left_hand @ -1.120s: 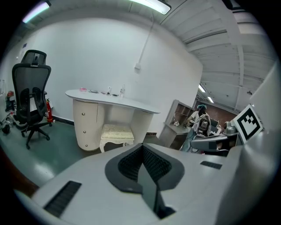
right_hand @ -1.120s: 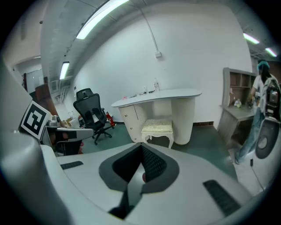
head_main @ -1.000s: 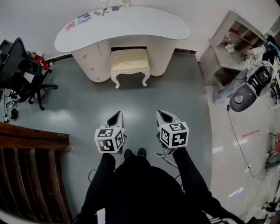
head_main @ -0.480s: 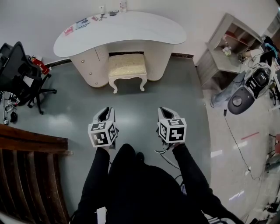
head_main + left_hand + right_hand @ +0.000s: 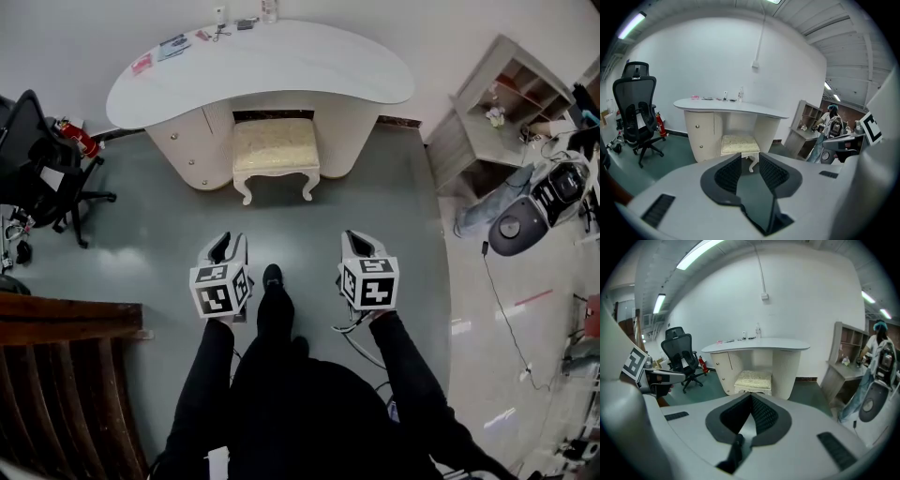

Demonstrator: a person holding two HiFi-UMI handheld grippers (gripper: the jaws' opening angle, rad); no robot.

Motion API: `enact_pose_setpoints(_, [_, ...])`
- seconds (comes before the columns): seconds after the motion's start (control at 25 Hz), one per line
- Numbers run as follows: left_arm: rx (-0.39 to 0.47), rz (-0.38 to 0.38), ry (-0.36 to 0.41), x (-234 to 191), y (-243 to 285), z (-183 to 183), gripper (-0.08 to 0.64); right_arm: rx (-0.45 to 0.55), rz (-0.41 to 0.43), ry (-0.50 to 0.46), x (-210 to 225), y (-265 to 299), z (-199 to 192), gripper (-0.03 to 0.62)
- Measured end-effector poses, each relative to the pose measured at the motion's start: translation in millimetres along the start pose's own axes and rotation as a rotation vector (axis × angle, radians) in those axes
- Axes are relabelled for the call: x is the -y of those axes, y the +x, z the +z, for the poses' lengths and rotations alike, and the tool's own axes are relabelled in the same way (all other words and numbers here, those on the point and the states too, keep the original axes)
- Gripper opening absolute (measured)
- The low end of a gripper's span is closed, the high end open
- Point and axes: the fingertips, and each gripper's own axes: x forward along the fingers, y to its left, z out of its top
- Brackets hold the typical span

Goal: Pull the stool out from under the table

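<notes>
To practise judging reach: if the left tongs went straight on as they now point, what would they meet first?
Probably the cream stool at the table: it sits dead ahead of the left tongs, with only floor between, though depth is unclear.

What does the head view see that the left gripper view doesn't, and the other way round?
Only the head view shows the brown wooden railing and the person's black shoe. Only the left gripper view shows the long ceiling light. Both show the cream cushioned stool partly under the white curved table, and the black office chair.
</notes>
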Motion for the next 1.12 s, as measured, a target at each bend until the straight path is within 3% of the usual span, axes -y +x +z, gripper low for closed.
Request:
enact_pose_setpoints(0.56, [-0.198, 0.016, -0.056, -86, 159, -4, 0.141, -0.197, -0.008, 0.005, 14, 185, 12, 0.003])
enact_pose_setpoints(0.84, [-0.270, 0.014, -0.085, -108, 231, -45, 0.183, -0.277, -0.040, -0.015, 30, 267, -17, 0.003])
enact_pose_setpoints(1.12, [-0.317, 0.024, -0.058, -122, 286, -87, 0.219, -0.296, -0.072, 0.006, 47, 329, -43, 0.003])
